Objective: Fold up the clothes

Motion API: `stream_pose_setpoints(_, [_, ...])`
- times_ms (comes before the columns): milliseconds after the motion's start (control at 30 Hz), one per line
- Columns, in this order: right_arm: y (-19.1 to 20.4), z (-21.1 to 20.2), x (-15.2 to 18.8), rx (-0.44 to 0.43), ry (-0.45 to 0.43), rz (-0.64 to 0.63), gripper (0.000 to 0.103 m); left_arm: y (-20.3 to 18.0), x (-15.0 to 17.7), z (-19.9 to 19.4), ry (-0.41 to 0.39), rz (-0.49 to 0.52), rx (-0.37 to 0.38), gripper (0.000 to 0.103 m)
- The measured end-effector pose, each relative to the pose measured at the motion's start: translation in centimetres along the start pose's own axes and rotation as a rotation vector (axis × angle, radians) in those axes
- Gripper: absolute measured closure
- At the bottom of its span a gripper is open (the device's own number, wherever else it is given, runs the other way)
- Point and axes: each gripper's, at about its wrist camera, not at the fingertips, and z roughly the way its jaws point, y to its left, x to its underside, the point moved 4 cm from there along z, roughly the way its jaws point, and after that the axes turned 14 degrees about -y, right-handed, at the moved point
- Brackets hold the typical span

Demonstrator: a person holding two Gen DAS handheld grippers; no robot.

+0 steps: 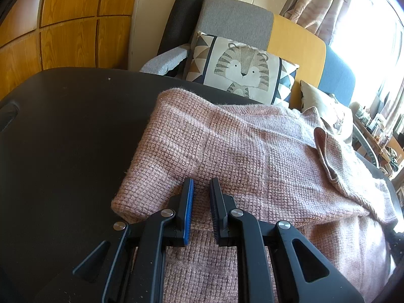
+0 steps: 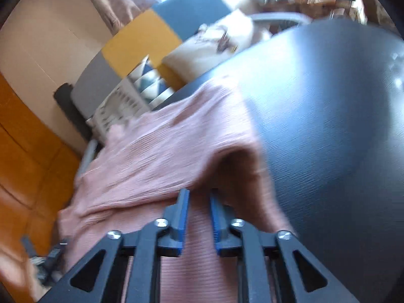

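Note:
A pink knitted sweater (image 1: 227, 146) lies partly folded on a black table (image 1: 63, 139), with a loose flap turned up at its right side. In the left wrist view my left gripper (image 1: 202, 184) rests at the sweater's near edge, its jaws narrowly apart and closed on a layer of the knit. The right wrist view is motion-blurred. There the sweater (image 2: 164, 156) rises in a tented fold just ahead of my right gripper (image 2: 199, 194), whose blue pads (image 2: 183, 214) pinch the cloth running between them. Bare table (image 2: 328, 126) spreads to its right.
Beyond the table's far edge stands a grey armchair with a tiger-print cushion (image 1: 242, 68) and a black rolled mat (image 1: 184, 12). Wooden wall panels (image 1: 63, 25) lie to the left; a curtained bright window and a cluttered shelf (image 1: 378, 136) to the right.

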Motion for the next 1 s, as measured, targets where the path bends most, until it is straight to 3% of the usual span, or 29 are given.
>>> stream_pose_setpoints(133, [-1.4,0.4,-0.1,0.001,-0.045,0.106,0.103,-1.3,-0.7,-0.1,0.038,0.070,-0.063,0.088])
stream_pose_setpoints(267, [-1.3,0.4,-0.1,0.008,-0.050,0.095,0.103,-5.2,-2.8,-0.8,0.061,-0.011,0.103,0.087])
stream_pose_setpoints(433, [-1.5,0.4,0.0,0.001,-0.051,0.103,0.103,-11.4,-4.3,1.8,0.179,-0.007,0.230,0.084])
stream_pose_setpoints(600, [-1.5,0.2,0.2,-0.007,-0.055,0.109,0.103,-14.8,-2.6,5.2,0.365,0.016,0.249,0.084])
stream_pose_setpoints(733, [-1.6,0.0,0.1,-0.016,-0.059,0.118,0.103,-15.5,-2.2,5.3,0.331,0.017,0.215,0.084])
stream_pose_setpoints(833, [-1.6,0.0,0.1,-0.020,-0.064,0.122,0.103,-16.3,-1.9,4.5,0.295,0.085,0.199,0.085])
stream_pose_setpoints(1000, [-1.6,0.0,0.1,-0.024,-0.067,0.129,0.103,-17.0,-2.0,3.2,0.251,0.161,0.215,0.096])
